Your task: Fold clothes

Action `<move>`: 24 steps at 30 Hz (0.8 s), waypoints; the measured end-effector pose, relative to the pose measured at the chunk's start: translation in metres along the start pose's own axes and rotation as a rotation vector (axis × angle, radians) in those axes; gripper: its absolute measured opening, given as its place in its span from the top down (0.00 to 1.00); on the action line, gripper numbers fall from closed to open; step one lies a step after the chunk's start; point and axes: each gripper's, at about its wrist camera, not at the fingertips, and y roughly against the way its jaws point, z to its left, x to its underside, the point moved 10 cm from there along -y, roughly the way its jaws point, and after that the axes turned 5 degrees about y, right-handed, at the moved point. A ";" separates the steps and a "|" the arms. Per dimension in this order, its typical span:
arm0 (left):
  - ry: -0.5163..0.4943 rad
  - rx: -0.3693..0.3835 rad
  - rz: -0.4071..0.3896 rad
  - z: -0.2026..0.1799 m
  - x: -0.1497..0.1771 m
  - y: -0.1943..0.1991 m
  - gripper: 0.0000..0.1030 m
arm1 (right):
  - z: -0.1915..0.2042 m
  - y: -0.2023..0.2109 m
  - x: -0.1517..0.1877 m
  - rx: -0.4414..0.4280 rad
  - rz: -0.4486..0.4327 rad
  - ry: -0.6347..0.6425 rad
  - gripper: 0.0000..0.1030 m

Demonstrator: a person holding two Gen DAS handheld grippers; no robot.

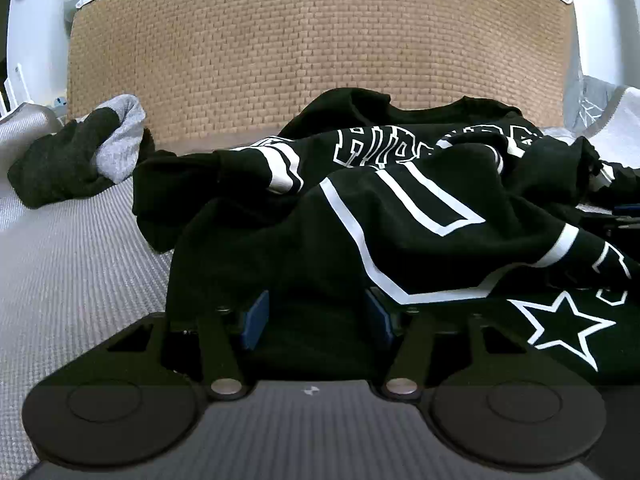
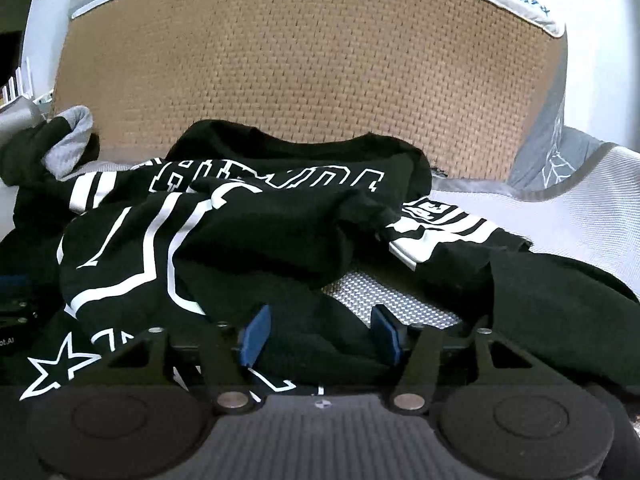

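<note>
1. Left wrist view: the left gripper (image 1: 316, 320) sits low at the near edge of the grey woven bed cover (image 1: 72, 280), its blue pads (image 1: 256, 320) standing well apart. Black cloth of the black jersey (image 1: 400, 208) lies between them, but the pads do not seem to press on it, so I read it as let go, not held.
2. Same view: the jersey lies crumpled in the middle of the cover, white lettering and a white star (image 1: 560, 328) uppermost, reaching back almost to the tan woven headboard (image 1: 320, 60). A grey-and-black garment (image 1: 80, 160) is bunched near the far left corner, apart from it.
3. Right wrist view: the right gripper (image 2: 320, 336) is likewise down at the near edge, jaws wide. One blue pad (image 2: 256, 336) rests against a black fold; between the pads part is cloth and part bare patterned cover, and nothing is pinched.
4. Same view: a striped sleeve (image 2: 440, 224) trails toward the right side, and the body is heaped rather than flat.
5. My judgement: the jersey has been laid down and the folding proper is not yet begun. The next move calls for taking hold of two edges or corners, one per gripper, and drawing the cloth flat before any fold.
</note>
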 end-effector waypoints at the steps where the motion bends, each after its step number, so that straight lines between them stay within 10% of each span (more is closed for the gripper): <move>1: 0.001 0.000 -0.002 0.000 0.000 0.000 0.45 | 0.000 0.000 0.000 -0.004 0.001 -0.005 0.42; 24: 0.004 0.000 -0.012 0.004 -0.001 -0.001 0.45 | -0.001 -0.001 -0.001 -0.015 0.015 -0.021 0.36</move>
